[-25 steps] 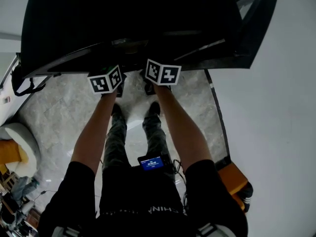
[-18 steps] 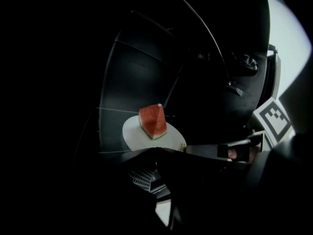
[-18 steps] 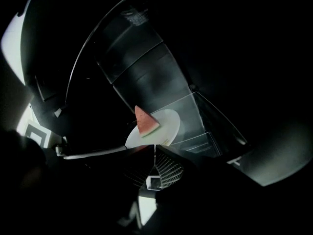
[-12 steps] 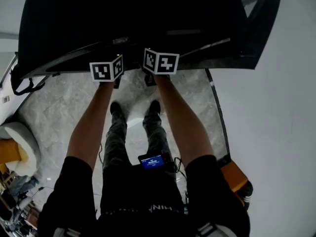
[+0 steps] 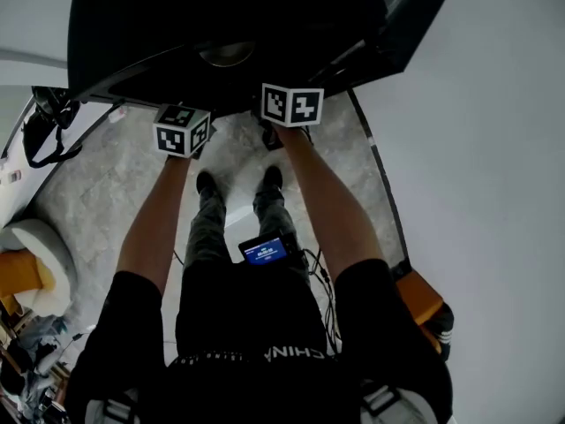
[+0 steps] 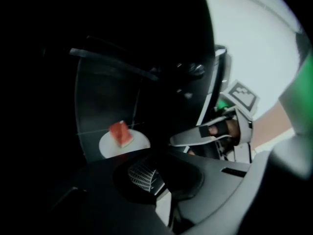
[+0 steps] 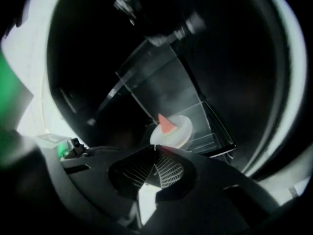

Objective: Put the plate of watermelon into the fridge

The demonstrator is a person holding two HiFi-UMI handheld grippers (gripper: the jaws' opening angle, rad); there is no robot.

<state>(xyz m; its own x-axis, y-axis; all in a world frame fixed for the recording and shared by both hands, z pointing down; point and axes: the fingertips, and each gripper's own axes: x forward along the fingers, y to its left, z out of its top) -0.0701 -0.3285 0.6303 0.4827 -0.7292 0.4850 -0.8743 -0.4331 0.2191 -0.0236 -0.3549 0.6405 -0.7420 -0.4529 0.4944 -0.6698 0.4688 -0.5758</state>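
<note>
watermelon plate on the fridge shelf, both tongs clenched

the person stands on a marble floor (image 5: 88, 193) facing the dark open fridge (image 5: 221, 25), whose door (image 5: 410, 11) angles out at the right. the plate shows unblocked past both tongs. inside, the white plate (image 7: 178, 133) holds one watermelon wedge (image 7: 166, 125) and rests on a glass shelf (image 7: 200, 114). the left gripper (image 6: 146, 173) and right gripper (image 7: 155, 155) are clenched pad to pad, apart from the plate.

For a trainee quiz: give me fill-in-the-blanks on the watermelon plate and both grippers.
1. The watermelon lies on a white ____.
2. The plate sits ____ the fridge.
3. The left gripper and right gripper both have jaws ____, holding nothing.
Missing words: plate; inside; shut.
</note>
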